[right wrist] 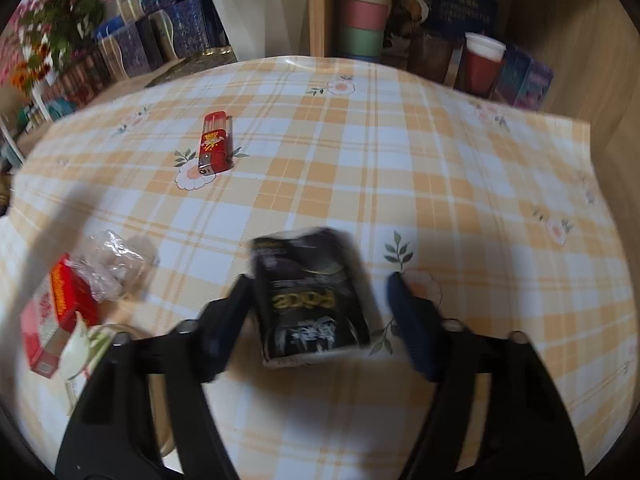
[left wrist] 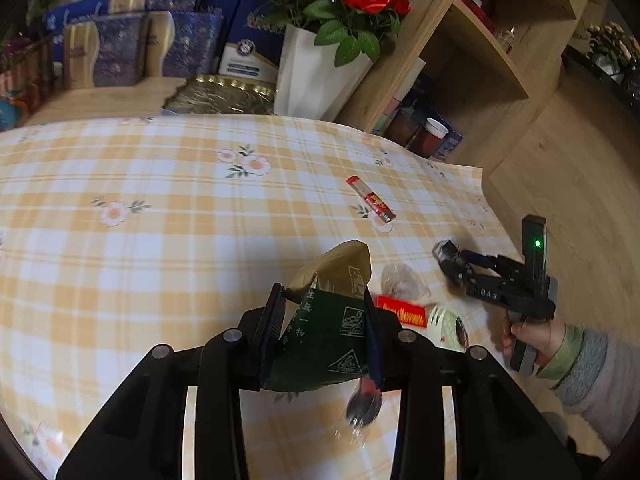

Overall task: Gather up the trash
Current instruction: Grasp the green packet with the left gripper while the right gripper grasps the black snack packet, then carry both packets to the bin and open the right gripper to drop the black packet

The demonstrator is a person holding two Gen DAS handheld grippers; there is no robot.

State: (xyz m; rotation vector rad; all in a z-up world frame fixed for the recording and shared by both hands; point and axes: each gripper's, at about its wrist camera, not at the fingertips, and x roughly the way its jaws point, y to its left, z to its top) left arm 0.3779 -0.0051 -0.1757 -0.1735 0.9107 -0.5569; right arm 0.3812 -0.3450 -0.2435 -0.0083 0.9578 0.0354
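Left wrist view, read from its left side: found the left gripper (left wrist: pixel 324 308) clenched on a green packet (left wrist: pixel 326 332), lifted off the checked table (left wrist: pixel 160 208). Further right, saw a red lighter (left wrist: pixel 370 200) lying alone, then a loose cluster: crumpled clear plastic (left wrist: pixel 402 282), a red box (left wrist: pixel 400 312) and a white-and-green piece (left wrist: pixel 448 324) too cropped to name. At the far right, caught the right gripper (left wrist: pixel 447 258) from the side with something dark at its tip, too blurred here to tell if held.

Judged the task as partly done: one piece in hand, a few gathered near each other, the lighter well apart, though perhaps no trash at all. Spotted no bin in either view, so could not say where anything was meant to end up.

Right wrist view filled the gap: showed the jaws spread wide around a black packet (right wrist: pixel 312 296), its edge close to one finger but unclamped, so released or not yet taken. Missed the green packet altogether there.
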